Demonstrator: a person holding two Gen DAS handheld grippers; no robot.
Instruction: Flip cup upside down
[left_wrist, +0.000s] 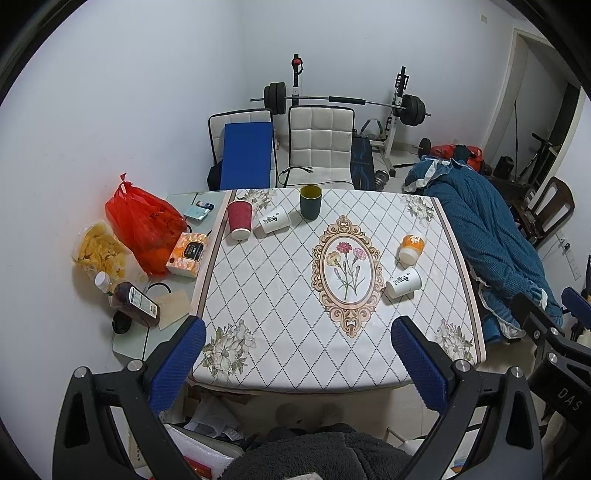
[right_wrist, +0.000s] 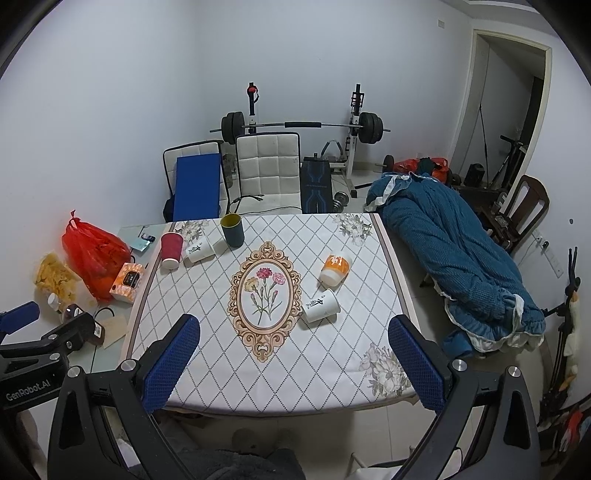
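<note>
Both our claws, left claw (left_wrist: 297, 363) and right claw (right_wrist: 293, 363), gape wide and empty; squeezing the upright dark green cup (left_wrist: 310, 202) carelessly could topple it off the desk (left_wrist: 280, 332).

Cups on worktop (left_wrist: 280, 332): 5 total. 1 red cup (left_wrist: 239, 219), 1 dark green cup (left_wrist: 310, 202), 1 orange cup (left_wrist: 411, 248), 2 white printed cups (left_wrist: 274, 219) (left_wrist: 403, 283). Beside it: 1 red bag (left_wrist: 144, 229), 1 tissue box (left_wrist: 187, 254), 2 bottles (left_wrist: 135, 302) (left_wrist: 102, 281). Behind: 2 white chairs (left_wrist: 320, 146) (left_wrist: 240, 117), 1 barbell (left_wrist: 343, 100).
</note>
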